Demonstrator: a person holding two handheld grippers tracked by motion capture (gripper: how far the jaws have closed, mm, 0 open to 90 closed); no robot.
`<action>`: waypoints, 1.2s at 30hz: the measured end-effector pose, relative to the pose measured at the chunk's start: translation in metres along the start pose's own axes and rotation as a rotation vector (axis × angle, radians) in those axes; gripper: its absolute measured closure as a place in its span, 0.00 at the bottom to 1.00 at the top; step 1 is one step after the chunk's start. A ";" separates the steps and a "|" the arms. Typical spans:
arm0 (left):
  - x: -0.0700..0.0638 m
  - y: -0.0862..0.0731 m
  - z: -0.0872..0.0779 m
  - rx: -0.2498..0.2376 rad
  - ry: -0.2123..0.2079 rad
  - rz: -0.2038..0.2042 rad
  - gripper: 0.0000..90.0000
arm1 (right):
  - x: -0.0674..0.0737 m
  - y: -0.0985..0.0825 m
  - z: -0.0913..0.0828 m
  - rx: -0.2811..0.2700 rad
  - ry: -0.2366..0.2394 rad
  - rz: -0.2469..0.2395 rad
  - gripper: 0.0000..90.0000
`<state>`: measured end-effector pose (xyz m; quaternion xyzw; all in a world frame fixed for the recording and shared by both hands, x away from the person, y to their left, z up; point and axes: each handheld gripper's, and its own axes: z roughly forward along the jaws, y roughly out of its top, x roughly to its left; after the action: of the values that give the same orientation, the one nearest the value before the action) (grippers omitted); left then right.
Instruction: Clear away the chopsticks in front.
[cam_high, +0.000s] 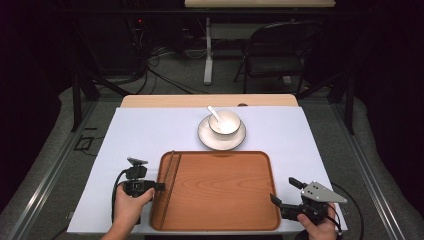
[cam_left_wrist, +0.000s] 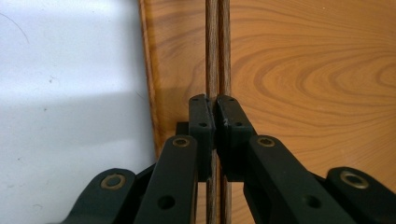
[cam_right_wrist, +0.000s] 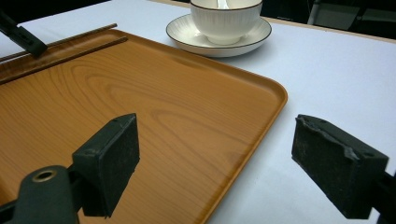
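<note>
Between the two tongs, on the white-covered table (cam_high: 150, 130): wooden tray (cam_high: 220, 195), broad, flat, shallow-rimmed. Judged stiff and light for its size, smooth-faced and likely slippery; best taken by the raised rim at opposite sides.

Beyond the tray, ahead of both tongs: white saucer (cam_high: 221, 134) carrying white bowl (cam_high: 225, 122), spoon (cam_high: 214, 113) resting inside. Judged ceramic, fragile, glazed and slick; rim of saucer the safer hold, bowl free to slide on it.

Along the tray's left edge, at the left tongs (cam_left_wrist: 214, 100): pair of dark wooden chopsticks (cam_high: 169, 185), lying parallel and touching. Thin, stiff, light, prone to rolling or scissoring apart; grip near mid-length judged steadiest.

Left tongs: closed narrow around the chopsticks, both sticks between the pads.

Right tongs (cam_right_wrist: 215, 163): spread wide, holding nothing, astride the tray's near right corner.
</note>
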<state>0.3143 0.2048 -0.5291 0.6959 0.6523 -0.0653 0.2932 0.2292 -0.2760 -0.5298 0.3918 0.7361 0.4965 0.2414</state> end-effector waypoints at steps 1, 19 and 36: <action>0.000 0.000 0.001 0.002 0.003 -0.001 0.95 | 0.000 0.000 0.000 0.000 0.000 -0.001 0.16; 0.001 0.000 0.009 0.025 -0.001 -0.015 0.94 | 0.000 0.000 0.000 -0.003 0.003 0.008 0.16; 0.000 0.002 -0.002 -0.035 -0.047 -0.004 0.82 | -0.001 0.000 0.000 -0.001 0.003 0.008 0.16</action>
<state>0.3154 0.2059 -0.5269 0.6877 0.6475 -0.0708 0.3206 0.2301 -0.2766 -0.5301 0.3937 0.7347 0.4983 0.2385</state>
